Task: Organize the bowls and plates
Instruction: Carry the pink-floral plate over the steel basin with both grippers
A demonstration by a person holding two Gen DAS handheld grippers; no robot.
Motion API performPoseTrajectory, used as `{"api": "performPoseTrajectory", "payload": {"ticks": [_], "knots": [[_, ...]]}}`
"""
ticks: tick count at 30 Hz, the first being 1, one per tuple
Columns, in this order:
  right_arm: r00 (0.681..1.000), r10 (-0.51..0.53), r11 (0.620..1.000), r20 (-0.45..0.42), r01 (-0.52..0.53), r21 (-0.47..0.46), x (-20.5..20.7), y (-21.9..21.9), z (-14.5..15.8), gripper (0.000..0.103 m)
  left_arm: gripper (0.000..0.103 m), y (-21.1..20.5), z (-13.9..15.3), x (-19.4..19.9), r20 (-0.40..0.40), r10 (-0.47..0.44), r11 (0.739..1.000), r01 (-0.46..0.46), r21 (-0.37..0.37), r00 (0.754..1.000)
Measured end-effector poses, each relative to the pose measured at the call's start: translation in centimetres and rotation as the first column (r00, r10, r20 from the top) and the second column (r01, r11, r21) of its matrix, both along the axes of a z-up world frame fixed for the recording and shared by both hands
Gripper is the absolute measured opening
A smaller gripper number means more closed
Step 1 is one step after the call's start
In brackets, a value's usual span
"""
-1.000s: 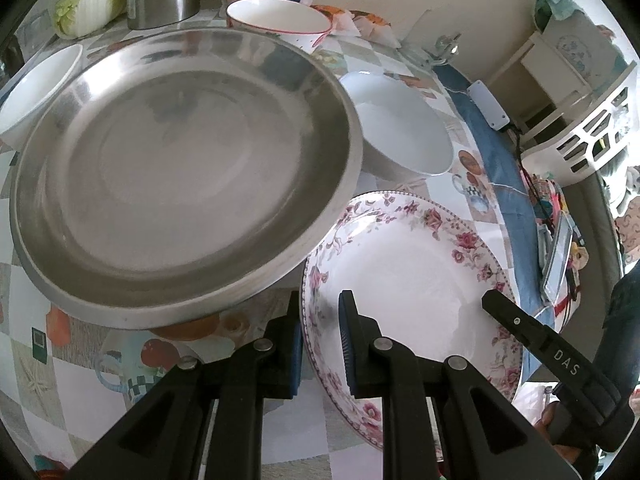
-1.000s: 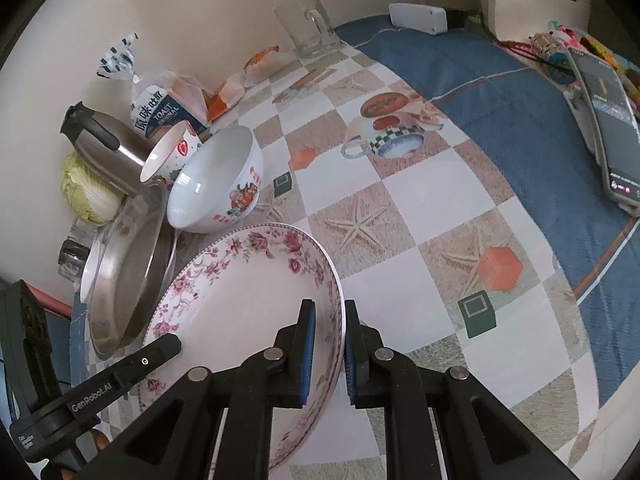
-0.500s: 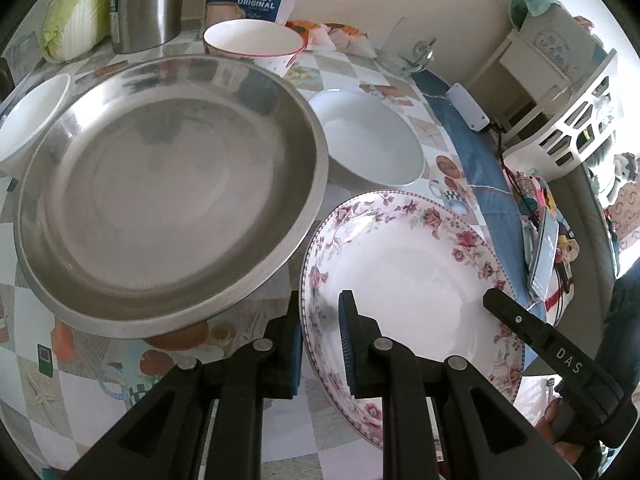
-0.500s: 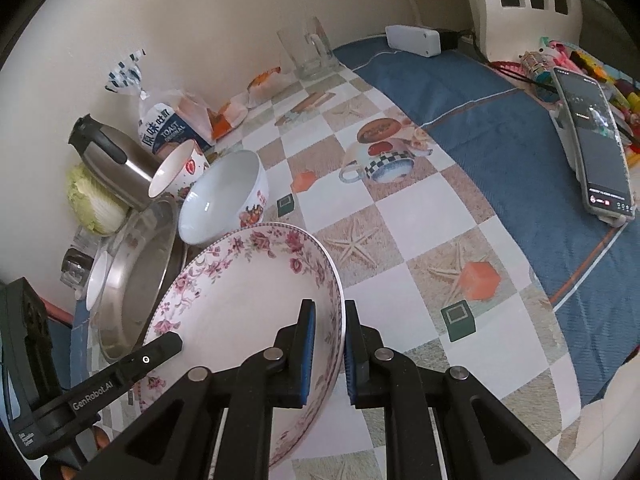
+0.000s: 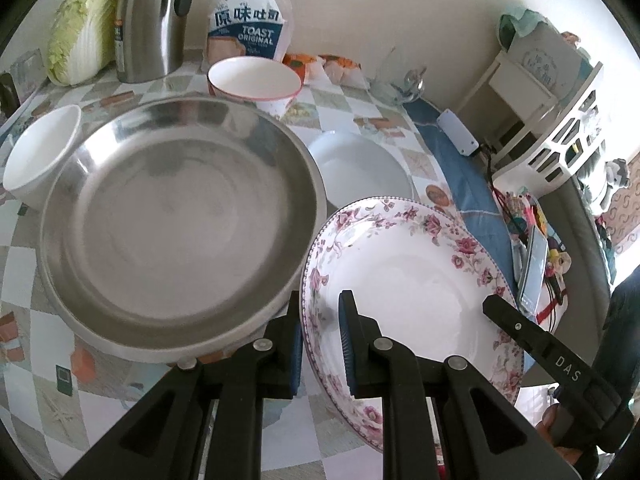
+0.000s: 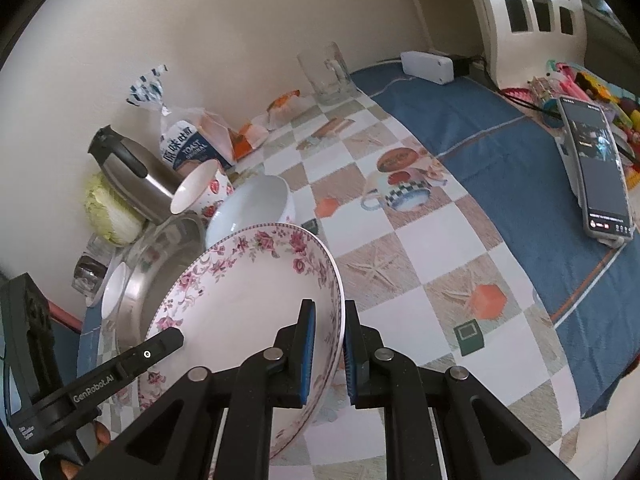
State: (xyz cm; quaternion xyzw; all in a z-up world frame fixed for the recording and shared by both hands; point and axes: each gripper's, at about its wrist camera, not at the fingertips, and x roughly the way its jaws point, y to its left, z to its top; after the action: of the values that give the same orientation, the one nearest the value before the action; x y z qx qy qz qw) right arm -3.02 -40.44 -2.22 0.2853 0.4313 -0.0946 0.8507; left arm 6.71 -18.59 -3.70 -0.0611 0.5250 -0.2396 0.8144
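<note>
Both grippers hold a white floral plate (image 5: 404, 280) by opposite rims, lifted and tilted above the table. My left gripper (image 5: 320, 340) is shut on its left rim; my right gripper (image 6: 329, 346) is shut on its right rim (image 6: 240, 300). A large steel plate (image 5: 176, 216) lies to the left on the table. A white bowl (image 5: 360, 168) sits behind the floral plate. A red-rimmed bowl (image 5: 254, 80) stands farther back, and a small white bowl (image 5: 40, 152) is at far left.
A steel kettle (image 5: 152, 20), cabbage (image 5: 76, 28) and toast bag (image 5: 246, 28) line the back wall. A glass mug (image 6: 326, 74) stands at the back. A phone (image 6: 596, 168) lies on the blue cloth at right, beside a white basket (image 5: 568, 132).
Both grippers have risen with the floral plate, which now sits higher above the table. The steel plate and bowls look farther off and have not moved.
</note>
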Motion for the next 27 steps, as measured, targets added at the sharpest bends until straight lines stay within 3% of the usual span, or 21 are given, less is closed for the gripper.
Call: {"api": "performPoseTrajectory", "payload": {"ticks": [9,27], "knots": [[0.999,0.011,1.000,0.043,-0.011,-0.003,1.1,1.8,1.1,0.014,0.017,2.0,1.5,0.8,0.064,0.020,1.000,-0.021,0.011,0.998],[0.991,0.127,0.992,0.033,-0.127,0.000,5.6,7.6,0.6,0.014,0.017,8.7,1.0,4.5,0.018,0.161,0.986,-0.160,-0.035,0.987]]}}
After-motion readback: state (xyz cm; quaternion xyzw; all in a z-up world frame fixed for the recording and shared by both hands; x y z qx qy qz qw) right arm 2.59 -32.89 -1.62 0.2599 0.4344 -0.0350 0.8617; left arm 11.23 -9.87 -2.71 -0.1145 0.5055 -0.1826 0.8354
